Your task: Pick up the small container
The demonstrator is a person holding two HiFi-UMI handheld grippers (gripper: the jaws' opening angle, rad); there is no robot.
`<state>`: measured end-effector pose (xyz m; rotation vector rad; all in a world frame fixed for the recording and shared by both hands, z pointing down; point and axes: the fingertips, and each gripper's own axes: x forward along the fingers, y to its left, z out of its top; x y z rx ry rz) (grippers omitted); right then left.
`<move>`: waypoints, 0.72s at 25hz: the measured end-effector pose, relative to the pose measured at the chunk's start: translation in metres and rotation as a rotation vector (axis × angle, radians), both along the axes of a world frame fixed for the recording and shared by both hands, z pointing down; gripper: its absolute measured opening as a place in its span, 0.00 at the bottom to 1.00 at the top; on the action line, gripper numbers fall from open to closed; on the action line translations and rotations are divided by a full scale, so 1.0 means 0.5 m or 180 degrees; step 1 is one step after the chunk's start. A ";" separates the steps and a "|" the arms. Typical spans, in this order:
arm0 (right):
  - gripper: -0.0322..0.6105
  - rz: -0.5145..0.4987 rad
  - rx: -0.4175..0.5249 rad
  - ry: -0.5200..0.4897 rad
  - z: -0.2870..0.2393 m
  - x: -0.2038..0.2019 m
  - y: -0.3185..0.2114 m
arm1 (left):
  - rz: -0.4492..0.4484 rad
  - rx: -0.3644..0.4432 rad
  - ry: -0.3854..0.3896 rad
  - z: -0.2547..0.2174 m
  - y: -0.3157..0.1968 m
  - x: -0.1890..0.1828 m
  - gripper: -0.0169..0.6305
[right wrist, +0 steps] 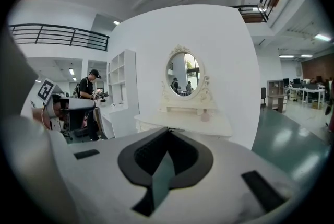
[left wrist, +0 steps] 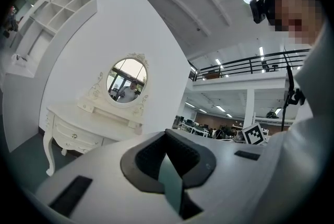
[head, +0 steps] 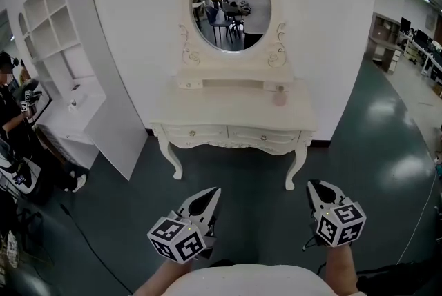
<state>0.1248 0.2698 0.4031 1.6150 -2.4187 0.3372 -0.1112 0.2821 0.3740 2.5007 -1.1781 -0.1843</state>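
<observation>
The dark green floor [head: 387,150] fills the lower half of my head view, and a white shelf unit [head: 62,46] leans along the wall at 10 o'clock. Straight ahead at 12 o'clock stands the cream surface [head: 228,108] with carved legs and two drawers. An oval mirror [head: 231,6] rises from its back edge. A person [head: 10,108] stands at the far 9 o'clock edge.

My left tool [head: 215,190] sits low at 7 o'clock with its tips pressed together and nothing between them. My right tool [head: 311,184] sits at 5 o'clock, likewise pressed together and empty. Both hang over the floor, short of the surface's front edge.

The small container [head: 279,97], pinkish, stands upright near the back of the surface's right end, below the mirror frame's 5 o'clock corner. It is well apart from both tools. From the right tool it lies at about 11 o'clock, and from the left tool at about 1 o'clock. In the right gripper view it shows just above the closed tips, slightly toward 1 o'clock.
</observation>
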 end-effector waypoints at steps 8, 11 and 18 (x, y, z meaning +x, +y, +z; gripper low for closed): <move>0.05 0.0046 -0.0240 -0.0075 0.067 0.024 -0.028 | 0.0096 -0.0141 -0.0029 0.039 -0.066 0.045 0.03; 0.05 0.0132 -0.0296 -0.0039 0.084 0.038 -0.052 | 0.0149 -0.0150 -0.0027 0.049 -0.108 0.055 0.03; 0.05 0.0280 -0.0408 0.0030 0.095 0.051 -0.155 | 0.0361 -0.0208 -0.0071 0.066 -0.229 0.081 0.03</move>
